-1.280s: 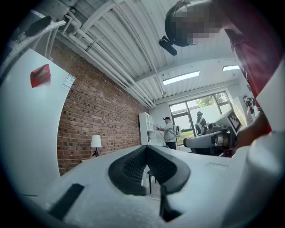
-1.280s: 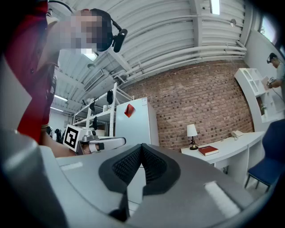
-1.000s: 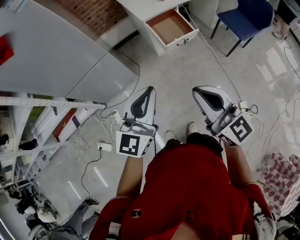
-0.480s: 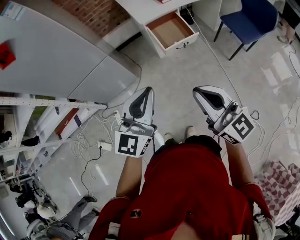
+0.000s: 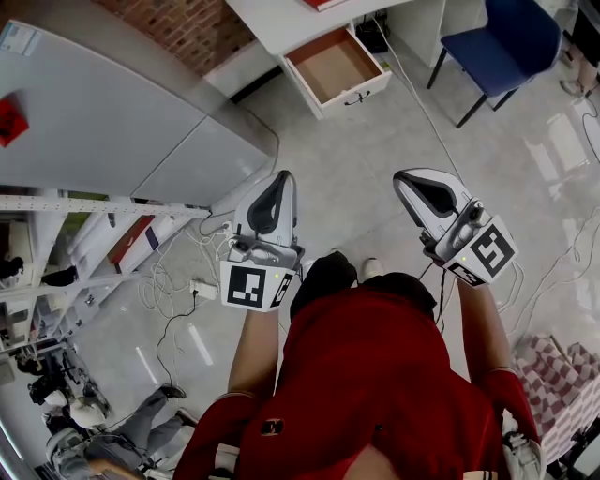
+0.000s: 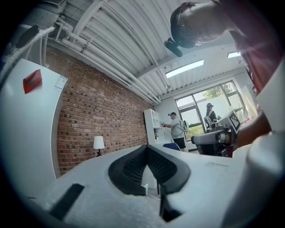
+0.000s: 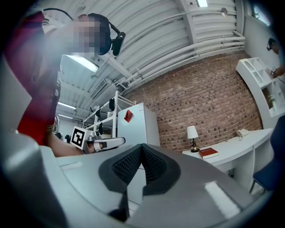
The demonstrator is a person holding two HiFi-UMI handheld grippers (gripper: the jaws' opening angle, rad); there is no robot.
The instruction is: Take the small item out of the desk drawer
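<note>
The desk drawer stands pulled out of the white desk at the top of the head view. Its brown bottom shows, and I can make out no small item in it from here. My left gripper is held in the air well short of the drawer, over the floor, its jaws shut with nothing between them. My right gripper hangs beside it, also shut and empty. In the left gripper view the left gripper has its dark pads meeting. The right gripper in its own view looks the same.
A blue chair stands right of the desk. A white fridge and a shelf rack fill the left. Cables and a power strip lie on the floor. A lamp and a red book sit on the desk.
The person has stepped forward, one foot now ahead. The left gripper has drifted a little left and the right gripper a little right. Both stay shut and empty.
</note>
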